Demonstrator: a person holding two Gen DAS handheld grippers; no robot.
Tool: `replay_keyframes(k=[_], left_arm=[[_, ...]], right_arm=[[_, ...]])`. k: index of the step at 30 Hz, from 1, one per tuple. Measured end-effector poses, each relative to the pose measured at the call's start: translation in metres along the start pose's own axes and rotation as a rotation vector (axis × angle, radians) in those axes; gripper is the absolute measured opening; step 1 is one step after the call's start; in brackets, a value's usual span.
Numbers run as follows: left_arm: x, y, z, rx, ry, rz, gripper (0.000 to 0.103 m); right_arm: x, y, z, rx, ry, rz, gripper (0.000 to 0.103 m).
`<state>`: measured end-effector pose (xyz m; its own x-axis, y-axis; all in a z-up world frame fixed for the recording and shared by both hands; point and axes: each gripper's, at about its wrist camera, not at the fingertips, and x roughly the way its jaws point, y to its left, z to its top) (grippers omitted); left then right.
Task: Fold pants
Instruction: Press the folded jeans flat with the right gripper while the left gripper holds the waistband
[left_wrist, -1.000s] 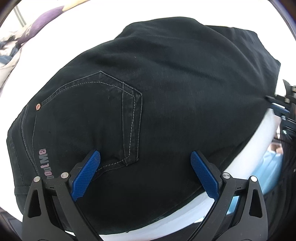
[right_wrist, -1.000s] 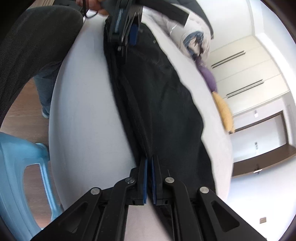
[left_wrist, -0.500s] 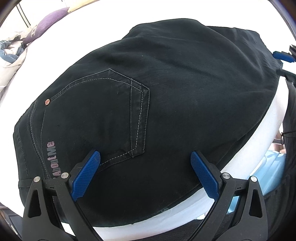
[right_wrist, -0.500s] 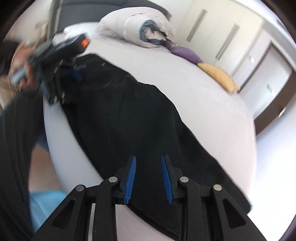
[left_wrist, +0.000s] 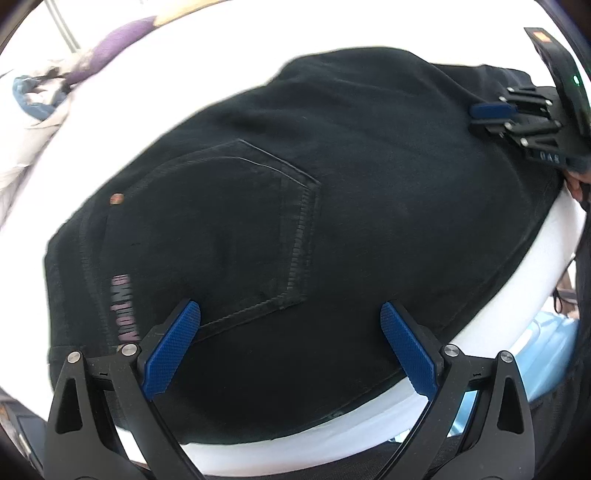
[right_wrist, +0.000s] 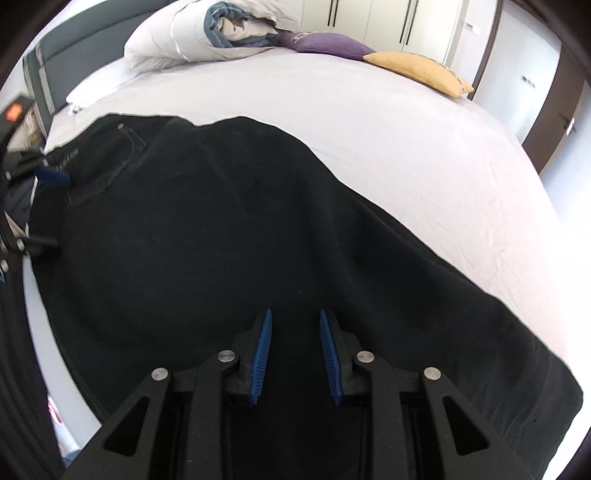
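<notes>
Both grippers empty: left gripper spread wide over back pocket, right gripper parted narrowly above leg. Black pants flat on bed.

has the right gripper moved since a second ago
Yes. The right gripper let go of the pants' near edge, opened, and now faces across the bed toward the pillows.
</notes>
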<state>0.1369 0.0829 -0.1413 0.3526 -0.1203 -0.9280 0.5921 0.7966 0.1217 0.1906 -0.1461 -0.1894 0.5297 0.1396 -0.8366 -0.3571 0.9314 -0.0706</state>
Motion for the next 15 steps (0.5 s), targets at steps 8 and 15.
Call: replay_keyframes(k=[8,15], left_arm=[[-0.039,-0.047,0.036,0.005,-0.177,-0.093,0.096],[0.026,-0.073,0.034,0.026,-0.043,-0.081,0.098]], right_arm=[[0.009,-0.015,0.017,0.11,0.055,-0.015,0.028],[-0.033,-0.034,0.009,0.246,0.013,0.097,0.028]])
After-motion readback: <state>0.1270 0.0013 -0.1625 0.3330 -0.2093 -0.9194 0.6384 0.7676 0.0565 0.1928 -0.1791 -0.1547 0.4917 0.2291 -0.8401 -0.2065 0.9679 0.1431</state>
